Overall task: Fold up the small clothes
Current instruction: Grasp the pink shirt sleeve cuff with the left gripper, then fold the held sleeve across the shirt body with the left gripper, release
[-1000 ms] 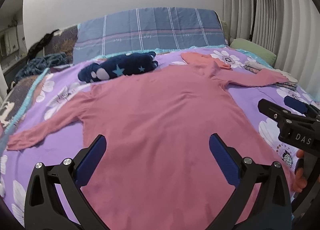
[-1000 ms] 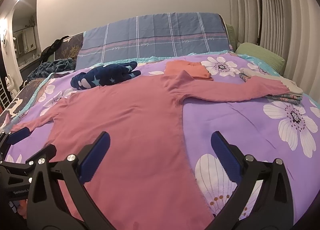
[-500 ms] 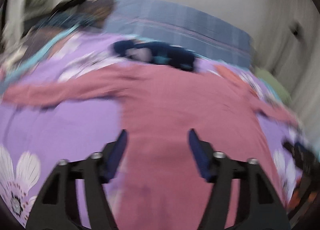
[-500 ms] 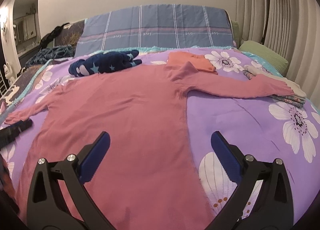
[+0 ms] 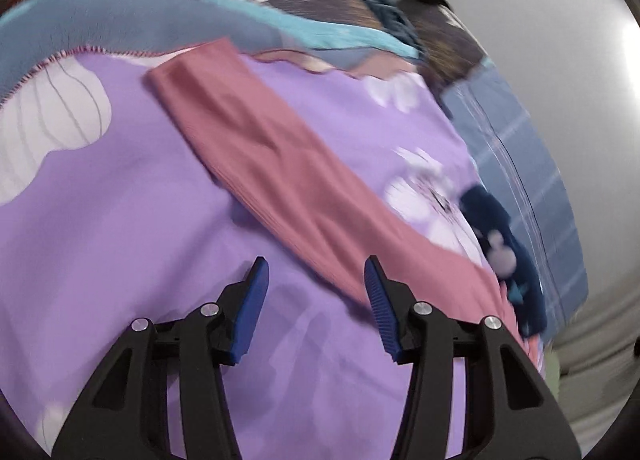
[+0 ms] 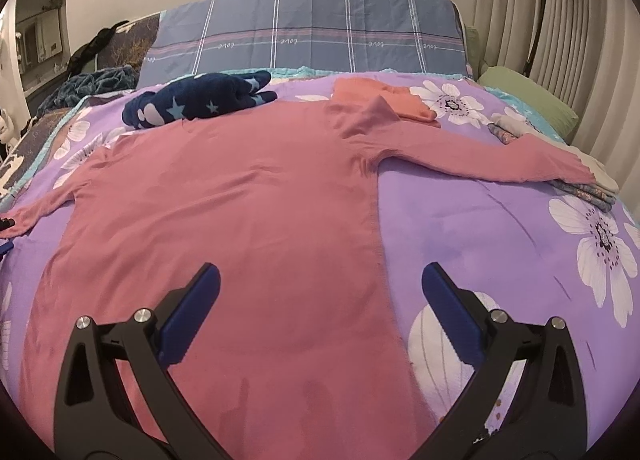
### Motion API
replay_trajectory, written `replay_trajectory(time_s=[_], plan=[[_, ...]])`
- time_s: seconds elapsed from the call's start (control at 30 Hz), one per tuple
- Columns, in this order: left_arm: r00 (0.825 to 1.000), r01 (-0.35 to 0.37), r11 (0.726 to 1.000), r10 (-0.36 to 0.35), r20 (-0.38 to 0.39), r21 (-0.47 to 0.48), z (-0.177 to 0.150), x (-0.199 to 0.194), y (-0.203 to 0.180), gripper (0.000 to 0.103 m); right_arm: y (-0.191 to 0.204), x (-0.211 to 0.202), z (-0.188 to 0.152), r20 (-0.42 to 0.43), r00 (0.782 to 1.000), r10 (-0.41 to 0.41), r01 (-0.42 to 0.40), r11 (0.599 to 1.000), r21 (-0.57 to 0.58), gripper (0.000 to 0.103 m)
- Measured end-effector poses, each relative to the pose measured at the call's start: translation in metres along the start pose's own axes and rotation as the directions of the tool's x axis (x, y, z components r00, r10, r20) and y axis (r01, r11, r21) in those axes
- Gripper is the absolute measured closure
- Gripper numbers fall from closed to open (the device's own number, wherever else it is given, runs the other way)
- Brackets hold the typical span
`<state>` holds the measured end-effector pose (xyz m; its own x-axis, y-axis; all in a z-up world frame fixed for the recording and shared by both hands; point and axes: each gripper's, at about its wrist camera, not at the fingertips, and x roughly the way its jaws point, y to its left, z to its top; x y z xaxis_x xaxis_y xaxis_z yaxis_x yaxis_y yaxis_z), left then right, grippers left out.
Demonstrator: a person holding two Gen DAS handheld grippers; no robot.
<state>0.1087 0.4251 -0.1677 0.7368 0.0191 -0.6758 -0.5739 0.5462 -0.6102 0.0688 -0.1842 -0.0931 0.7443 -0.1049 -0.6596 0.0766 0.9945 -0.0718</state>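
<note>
Pink long-sleeve top lies flat, spread out on the purple floral bedspread, body running from the near edge toward the headboard, both sleeves stretched out sideways. Right sleeve ends on a small stack of folded fabric at the bed's right side; left sleeve runs diagonally across the left wrist view, cuff toward the teal-edged border of the spread. Right gripper hovers over the lower body of the top, jaws spread wide, nothing between the pads; the top's right side seam runs up between the two fingers, closer to the right one. Left gripper is over the bedspread just short of the left sleeve: jaws about half apart, no cloth pinched, the right blue pad sitting at the sleeve's lower edge, left pad over bare purple spread. Whether that pad touches the sleeve, can't tell; the left view is motion-blurred. In the right wrist view only a dark sliver at the far left edge next to the left cuff, too little to identify. Beyond the top's shoulders: navy star-print garment bunched near the left shoulder, folded orange garment near the collar. Behind those, blue plaid pillow; green pillow at the right; black floor lamp by the ribbed wall.
</note>
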Motion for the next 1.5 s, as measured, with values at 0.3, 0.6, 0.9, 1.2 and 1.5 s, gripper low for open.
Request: replay_trajectory(time_s=[0.3,0.6,0.9,1.2,1.5], plan=[[0.993,-0.024,0.996,0.033,0.114,-0.081,0.048,0.023,0.002,0.081,0.008,0.016,0.007,-0.019,1.000,-0.008,0.008,1.000,-0.016,0.002],[0.972,0.183,0.929,-0.220,0.084,0.322,0.016,-0.015,-0.157,0.099,0.003,0.028,0.012,-0.028,1.000,-0.006,0.006,1.000,0.007,0.002],[0.912,0.390,0.546,-0.343,-0.226,0.742,-0.183,-0.013,-0.351,0.096,-0.025,0.024,0.014,-0.009,1.000,-0.027,0.027,0.997,0.069,0.002],[0.940,0.333,0.343,-0.190,-0.282,0.879,-0.298,0.011,-0.354,0.024,-0.068,0.030,0.006,-0.035,0.997,-0.068,0.072,0.990,0.119,0.002],[0.992,0.128,0.520,-0.076,-0.103,0.845,-0.220,0.003,-0.272,0.013,-0.038,0.053,0.044,-0.054,0.985,0.164,-0.158,0.981,0.110,0.002]])
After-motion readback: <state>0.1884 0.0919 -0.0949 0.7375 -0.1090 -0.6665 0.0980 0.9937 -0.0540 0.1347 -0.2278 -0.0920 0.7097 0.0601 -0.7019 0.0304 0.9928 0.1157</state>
